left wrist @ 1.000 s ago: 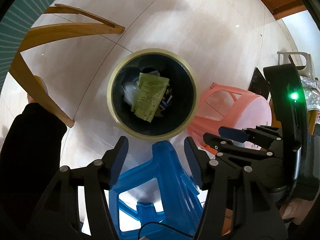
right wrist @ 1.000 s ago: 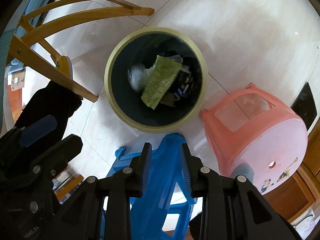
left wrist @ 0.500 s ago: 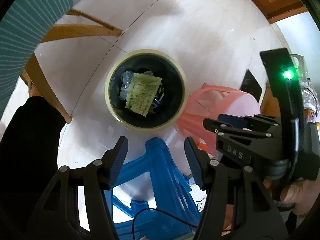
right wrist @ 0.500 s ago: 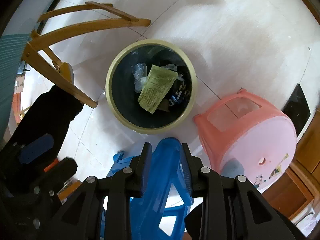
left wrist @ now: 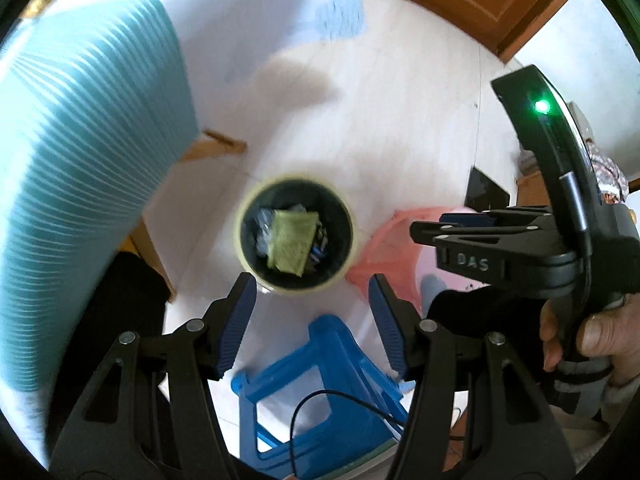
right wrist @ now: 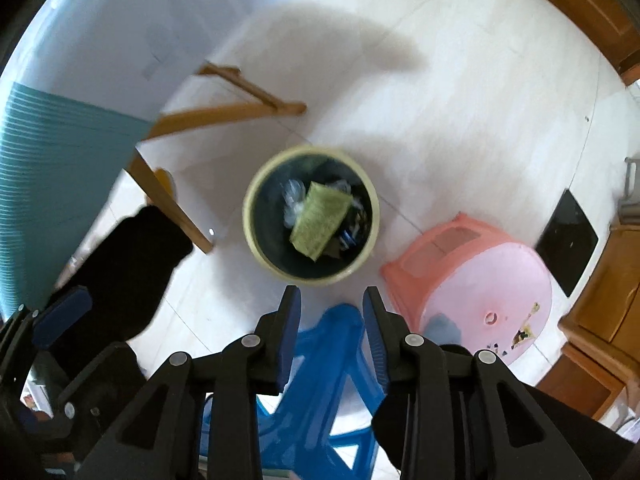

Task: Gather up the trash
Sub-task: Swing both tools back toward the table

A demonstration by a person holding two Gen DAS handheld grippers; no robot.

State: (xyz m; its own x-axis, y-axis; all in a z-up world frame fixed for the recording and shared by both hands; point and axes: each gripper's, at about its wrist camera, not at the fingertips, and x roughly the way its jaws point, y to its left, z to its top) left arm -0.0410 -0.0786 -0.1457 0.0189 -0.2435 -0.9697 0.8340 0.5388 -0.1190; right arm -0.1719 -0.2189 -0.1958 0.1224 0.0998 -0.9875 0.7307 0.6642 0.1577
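Both grippers are hanging above the trash bin [right wrist: 311,213], which is standing on the floor holding a green wrapper [right wrist: 320,220]. The left gripper [left wrist: 311,322] is gaping wide and empty; the right gripper [right wrist: 331,334], narrower and empty, has just been opening. Best to be scanning for the next piece with fingers parted.

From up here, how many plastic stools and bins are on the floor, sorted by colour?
Blue stools: 1, the blue stool
Pink stools: 1, the pink stool, tipped on its side
Yellow-rimmed bins: 1, the trash bin, holding a green packet
Total: 3
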